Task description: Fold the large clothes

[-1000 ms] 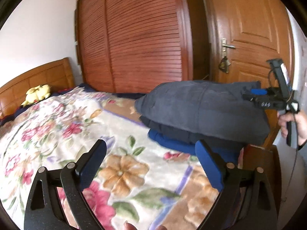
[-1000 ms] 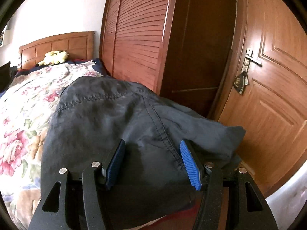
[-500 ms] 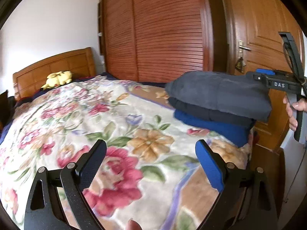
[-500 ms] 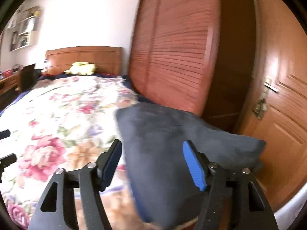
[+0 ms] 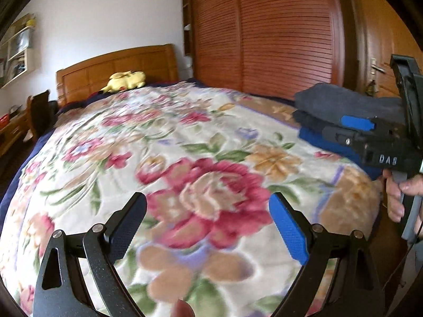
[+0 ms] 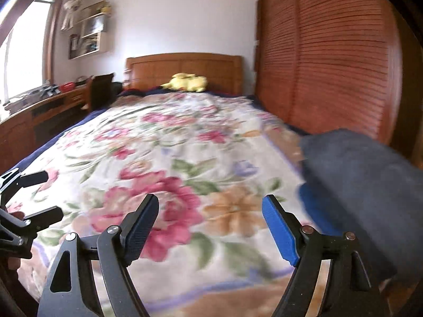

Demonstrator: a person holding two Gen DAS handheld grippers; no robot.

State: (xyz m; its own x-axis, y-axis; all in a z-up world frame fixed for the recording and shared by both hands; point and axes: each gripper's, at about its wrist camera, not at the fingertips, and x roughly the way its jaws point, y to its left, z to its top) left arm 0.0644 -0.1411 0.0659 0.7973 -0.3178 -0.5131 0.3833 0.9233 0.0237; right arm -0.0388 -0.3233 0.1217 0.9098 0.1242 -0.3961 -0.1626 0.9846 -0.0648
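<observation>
Hovering over the flowered bed quilt [image 5: 185, 158], both the left claw [image 5: 207, 227] and the right claw [image 6: 210, 225] gape wide and empty, the right's jaws having just opened. The folded stack of dark grey and blue clothes [image 5: 338, 111] sits at the quilt's wardrobe-side corner. Stacking looks finished; next comes fetching another garment, though none is visible.

I see a bed [image 6: 185, 137] under a floral blanket, its wooden headboard [image 6: 185, 70] against a white wall [image 6: 185, 13], louvred wardrobe doors [image 6: 330, 60] right, a bright window [image 6: 23, 52] left.
</observation>
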